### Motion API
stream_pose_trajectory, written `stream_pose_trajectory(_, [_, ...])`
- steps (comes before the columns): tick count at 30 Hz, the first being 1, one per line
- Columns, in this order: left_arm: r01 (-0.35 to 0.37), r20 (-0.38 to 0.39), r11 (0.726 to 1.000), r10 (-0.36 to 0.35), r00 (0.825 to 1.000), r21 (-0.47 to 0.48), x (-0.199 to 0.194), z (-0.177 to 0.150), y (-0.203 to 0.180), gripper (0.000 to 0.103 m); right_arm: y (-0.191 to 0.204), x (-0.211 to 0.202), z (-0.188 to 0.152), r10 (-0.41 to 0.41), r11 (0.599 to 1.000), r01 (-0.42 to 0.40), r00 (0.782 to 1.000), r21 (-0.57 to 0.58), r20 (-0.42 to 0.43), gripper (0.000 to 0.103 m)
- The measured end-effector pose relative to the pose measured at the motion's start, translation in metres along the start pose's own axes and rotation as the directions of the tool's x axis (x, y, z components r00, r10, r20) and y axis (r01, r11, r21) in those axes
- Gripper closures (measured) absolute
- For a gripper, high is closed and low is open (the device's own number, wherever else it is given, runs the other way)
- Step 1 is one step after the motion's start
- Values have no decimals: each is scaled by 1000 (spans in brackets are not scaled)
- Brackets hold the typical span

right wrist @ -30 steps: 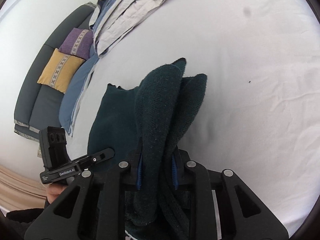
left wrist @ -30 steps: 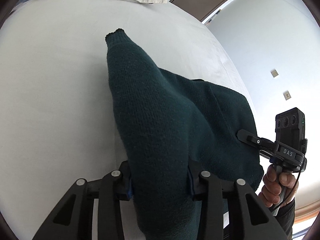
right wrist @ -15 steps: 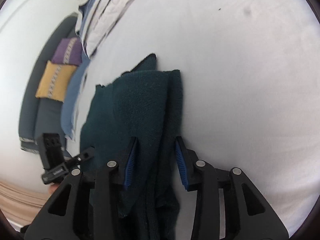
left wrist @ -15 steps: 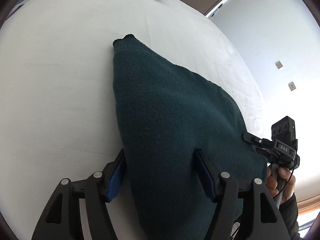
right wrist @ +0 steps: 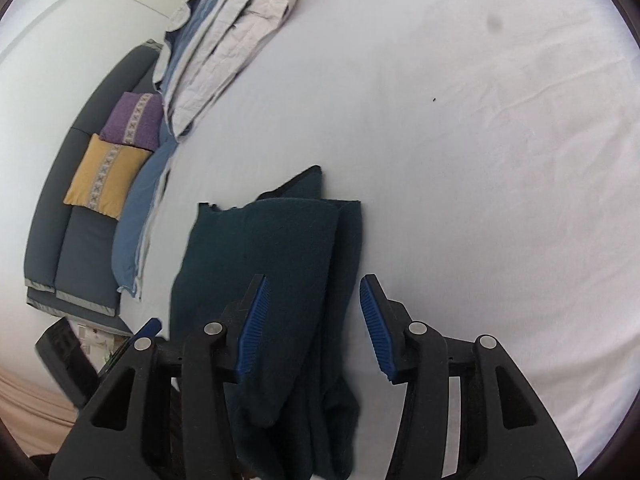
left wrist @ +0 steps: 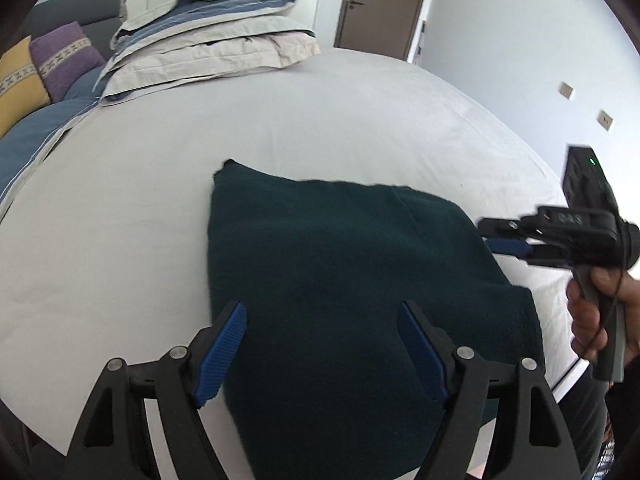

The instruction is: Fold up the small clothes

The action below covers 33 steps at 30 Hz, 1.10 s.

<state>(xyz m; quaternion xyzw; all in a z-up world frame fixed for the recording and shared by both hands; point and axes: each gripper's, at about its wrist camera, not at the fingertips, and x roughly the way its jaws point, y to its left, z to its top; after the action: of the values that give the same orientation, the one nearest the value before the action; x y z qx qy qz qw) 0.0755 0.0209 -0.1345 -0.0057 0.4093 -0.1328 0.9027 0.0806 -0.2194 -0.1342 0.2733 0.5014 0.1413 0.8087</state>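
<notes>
Left wrist view: the dark green sweater point(left wrist: 340, 280) lies folded flat on the white bed sheet point(left wrist: 120, 220), near the bed's front edge. The left tool point(left wrist: 322, 344) hangs above the sweater's near part with its two blue pads spread wide and nothing between them; it is released. The left pad sits over the sweater's left edge, the right pad over its middle. To the right of the sweater, the right tool point(left wrist: 506, 240) is held in a hand point(left wrist: 596, 320), its tips just off the sweater's right edge and blurred. Beyond the sweater, at the far end of the bed, lies a stack of folded bedding point(left wrist: 212, 48); left of the stack stand a purple cushion point(left wrist: 64, 60) and a yellow cushion point(left wrist: 18, 80). A brown door point(left wrist: 380, 4) stands behind the bed.

Right wrist view: the sweater point(right wrist: 272, 264) shows as a thick folded bundle on the sheet point(right wrist: 480, 160), its layered right edge running toward the camera. The right tool point(right wrist: 312, 332) is released, pads apart, straddling that right edge without gripping it. Left of the sweater, part of the left tool point(right wrist: 136, 336) shows at the frame's lower edge. The bedding stack point(right wrist: 228, 40) lies beyond the sweater, with the purple cushion point(right wrist: 132, 120) and yellow cushion point(right wrist: 104, 176) to its left on a dark grey sofa point(right wrist: 76, 248).
</notes>
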Motion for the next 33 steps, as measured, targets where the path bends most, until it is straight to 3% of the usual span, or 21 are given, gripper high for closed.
stream_pose_trajectory(2, [-41,4,998,41,999,41,10,-10,-10,18,6,27,10,-27,998,25,999,-61,-40,69])
stream_pose_trajectory(4, [-56,7,996,56,998,64,11,-17,-14,15,16,38,14,-78,988,75,997,-136,-13,82])
stream_pose_trajectory(9, [-77,28,994,75,997,81,14,-28,-17,10,48,25,22,-176,933,193,981,-303,83,97])
stream_pose_trajectory(14, [-103,43,991,100,994,84,17,-33,-28,3,58,37,40,-215,902,225,974,-369,68,97])
stream_pose_trajectory(19, [-124,52,984,118,992,125,24,-36,-36,0,23,64,64,-197,944,195,980,-265,21,97])
stream_pose_trajectory(21, [-130,54,983,124,991,129,25,-36,-37,0,11,59,67,-169,963,171,985,-209,26,88])
stream_pose_trajectory(22, [-126,52,984,121,991,124,25,-35,-36,0,7,48,61,-177,964,183,983,-193,50,77])
stream_pose_trajectory(24, [-111,45,989,107,993,100,23,-34,-33,0,6,22,54,-197,961,215,974,-172,115,72])
stream_pose_trajectory(28, [-16,57,1000,16,998,-2,6,-31,-21,0,7,-37,18,17,992,3,987,-126,159,72])
stream_pose_trajectory(29, [-5,55,1000,6,998,-16,5,-32,-20,0,12,-41,8,28,990,-8,989,-137,145,72])
stream_pose_trajectory(33, [-27,47,999,26,999,18,6,-38,-24,0,30,-17,-42,-82,970,90,996,-226,45,72])
